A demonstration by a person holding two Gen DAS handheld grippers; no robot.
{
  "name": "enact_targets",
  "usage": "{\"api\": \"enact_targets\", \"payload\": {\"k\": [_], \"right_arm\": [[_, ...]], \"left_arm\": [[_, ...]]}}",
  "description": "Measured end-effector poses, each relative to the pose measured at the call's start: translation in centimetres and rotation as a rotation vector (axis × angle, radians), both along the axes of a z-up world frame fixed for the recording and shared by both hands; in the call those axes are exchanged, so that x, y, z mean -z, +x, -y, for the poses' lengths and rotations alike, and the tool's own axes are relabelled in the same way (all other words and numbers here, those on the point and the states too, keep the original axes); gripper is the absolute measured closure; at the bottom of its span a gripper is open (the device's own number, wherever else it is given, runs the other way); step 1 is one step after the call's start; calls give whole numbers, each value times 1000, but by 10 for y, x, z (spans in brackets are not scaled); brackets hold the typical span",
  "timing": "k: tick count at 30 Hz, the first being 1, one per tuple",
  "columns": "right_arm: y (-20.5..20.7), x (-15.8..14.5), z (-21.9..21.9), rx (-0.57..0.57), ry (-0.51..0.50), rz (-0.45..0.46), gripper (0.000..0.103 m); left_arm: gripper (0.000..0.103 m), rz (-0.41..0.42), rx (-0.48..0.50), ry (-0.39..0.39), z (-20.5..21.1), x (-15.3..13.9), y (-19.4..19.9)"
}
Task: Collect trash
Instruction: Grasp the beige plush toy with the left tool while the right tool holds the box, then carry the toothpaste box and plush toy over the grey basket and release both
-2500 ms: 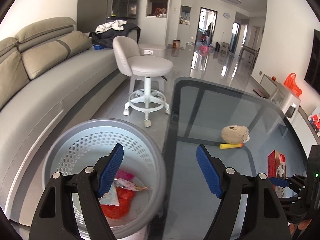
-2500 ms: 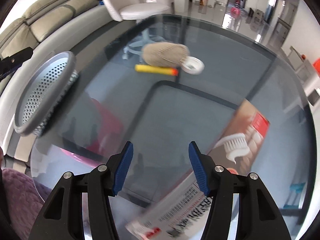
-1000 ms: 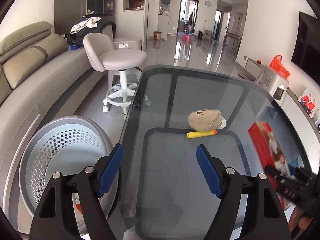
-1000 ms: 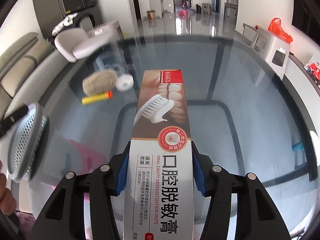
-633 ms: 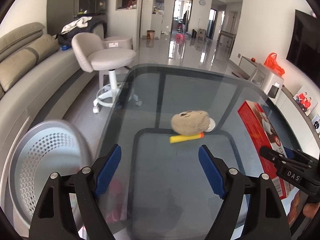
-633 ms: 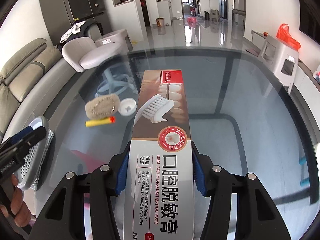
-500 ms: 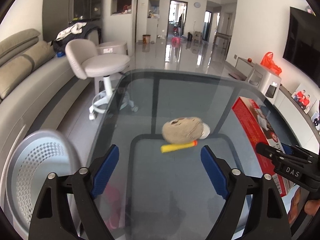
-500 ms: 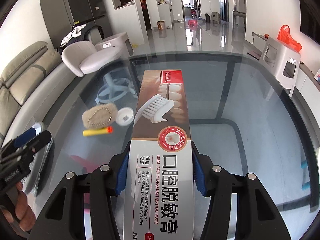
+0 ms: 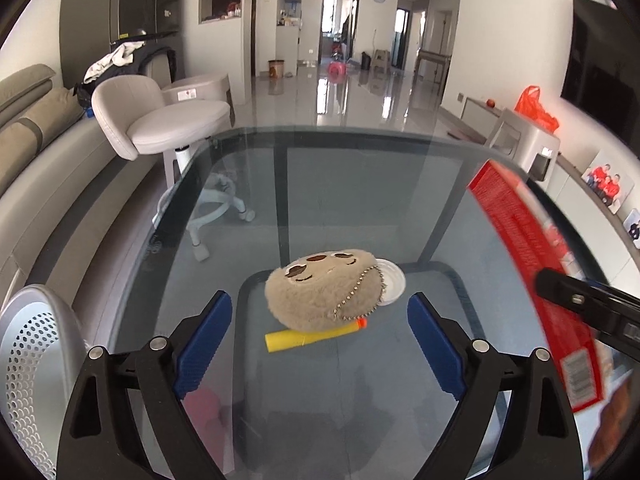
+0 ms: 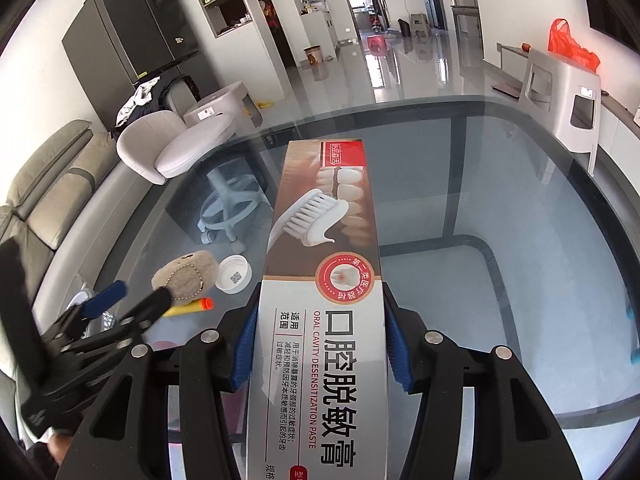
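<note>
1. The glass table (image 9: pixel 360 184) is the largest thing: smooth tinted glass with rounded corners over a dark frame, and the floor shows through it.
2. A grey sofa (image 9: pixel 36 152) curves along the left side; a pale swivel stool (image 9: pixel 168 124) stands just beyond the table's far left corner.
3. The perforated grey basket (image 9: pixel 24 364), round-rimmed plastic, sits off the table's left edge, low in the left wrist view. In the right wrist view it is almost wholly hidden behind the left gripper.
4. The toothpaste box (image 10: pixel 324 320) is a long, glossy card carton, clamped across its width by the right gripper (image 10: pixel 322 350), whose blue pads press on both sides. Only the right wrist view shows its printed face; the left wrist view shows its red side, blurred, lifted at the right.
5. The left gripper (image 9: pixel 320 344) holds nothing. Its jaws are opening wide, with the toys lying on the glass just ahead of the pads.
6. The plush toy (image 9: pixel 324 288) is a fuzzy beige oval with a bead chain; its stitched face shows only in the left wrist view.
7. A small white round lid (image 10: pixel 234 274) touches the plush's far side.
8. A yellow foam dart (image 9: pixel 312 336) with an orange tip lies against the plush's near side.
</note>
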State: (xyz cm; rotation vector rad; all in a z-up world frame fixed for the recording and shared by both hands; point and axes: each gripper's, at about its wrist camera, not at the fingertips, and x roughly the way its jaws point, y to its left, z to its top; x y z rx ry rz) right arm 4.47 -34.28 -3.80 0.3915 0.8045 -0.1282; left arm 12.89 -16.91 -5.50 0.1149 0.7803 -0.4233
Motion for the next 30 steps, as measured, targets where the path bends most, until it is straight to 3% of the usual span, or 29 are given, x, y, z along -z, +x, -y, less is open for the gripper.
{"api": "enact_targets", "payload": {"k": [5,7,9,13,25,30], "right_arm": [[0,-4,-5,-29,0,9,51],[0,-3,-9,-42,-8,5,51],[2,-1,-12,-50,-14,-5,51],[5,1,-13,-53,-16,-18,51],[0,-7,-25,-62,-24,12,51],[-4,-20,-42,-90,-27,48,51]], "left_arm": [[16,-36,-31,12,8,11,16],[23,-39,-39,11,9,13,20],[37,-50,-36,3,9,14,23],[46,-46,-26,0,9,11,20],[48,30,-31,-84,-25,-35,-7],[48,92,-74,-72,-56,-56,-27]]}}
